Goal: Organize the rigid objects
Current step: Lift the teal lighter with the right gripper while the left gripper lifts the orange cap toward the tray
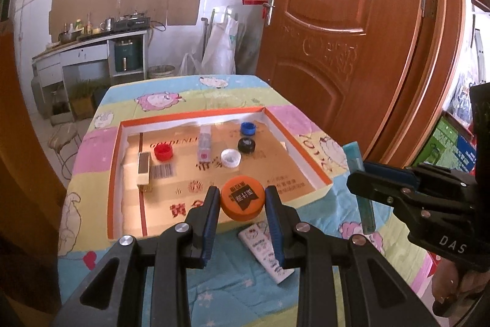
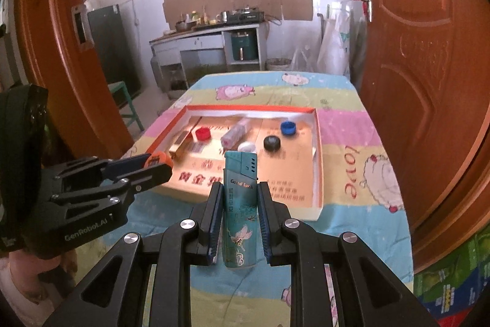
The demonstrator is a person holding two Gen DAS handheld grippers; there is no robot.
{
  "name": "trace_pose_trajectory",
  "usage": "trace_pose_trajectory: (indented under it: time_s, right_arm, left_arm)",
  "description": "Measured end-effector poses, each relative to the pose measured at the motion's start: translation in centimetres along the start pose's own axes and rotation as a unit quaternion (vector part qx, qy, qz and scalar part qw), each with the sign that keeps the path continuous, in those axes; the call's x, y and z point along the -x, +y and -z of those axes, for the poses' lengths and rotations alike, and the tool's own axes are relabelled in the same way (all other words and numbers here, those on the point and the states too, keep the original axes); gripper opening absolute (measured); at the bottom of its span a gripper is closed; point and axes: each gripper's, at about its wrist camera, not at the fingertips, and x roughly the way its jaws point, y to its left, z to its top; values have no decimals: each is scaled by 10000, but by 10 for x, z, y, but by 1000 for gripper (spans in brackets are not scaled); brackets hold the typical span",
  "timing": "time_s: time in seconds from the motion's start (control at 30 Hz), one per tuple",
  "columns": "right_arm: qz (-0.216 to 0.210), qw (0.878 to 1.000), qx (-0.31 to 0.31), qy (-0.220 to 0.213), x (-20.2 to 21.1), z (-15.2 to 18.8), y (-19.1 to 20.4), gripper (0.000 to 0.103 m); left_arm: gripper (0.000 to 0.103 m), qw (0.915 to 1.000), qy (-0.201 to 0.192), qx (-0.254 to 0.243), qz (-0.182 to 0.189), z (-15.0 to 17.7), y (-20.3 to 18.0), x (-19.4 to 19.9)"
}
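My left gripper (image 1: 242, 196) is shut on an orange cap (image 1: 243, 197) with a black label, held above the near edge of the shallow cardboard tray (image 1: 309, 143). My right gripper (image 2: 239, 195) is shut on a teal lighter (image 2: 240, 207), upright between the pads, over the tablecloth just in front of the tray (image 2: 318, 161). In the tray lie a red cap (image 1: 163, 151), a blue cap (image 1: 248, 128), a black cap (image 1: 246, 145), a white cap (image 1: 230, 157), a small clear bottle (image 1: 204, 146) and a matchbox (image 1: 144, 167). A white remote (image 1: 266, 250) lies on the cloth below my left gripper.
The table wears a pastel sheep-print cloth (image 2: 352, 127). A brown door (image 1: 337, 36) stands close on the right. A kitchen counter (image 1: 92, 42) is at the back wall, and a stool (image 1: 62, 140) stands left of the table. A person's hand (image 1: 453, 287) holds the right gripper.
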Motion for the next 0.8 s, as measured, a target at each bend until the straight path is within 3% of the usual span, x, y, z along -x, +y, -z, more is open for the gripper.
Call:
trace_pose_trajectory:
  time_s: [0.33, 0.8]
  right_arm:
    - [1, 9999, -48, -116, -10, -20, -13, 22]
    - [0, 9996, -274, 16, -54, -36, -44, 22]
  left_arm:
    - [31, 10000, -12, 56, 25, -20, 0, -17]
    - [31, 9995, 212, 29, 211, -36, -6, -67]
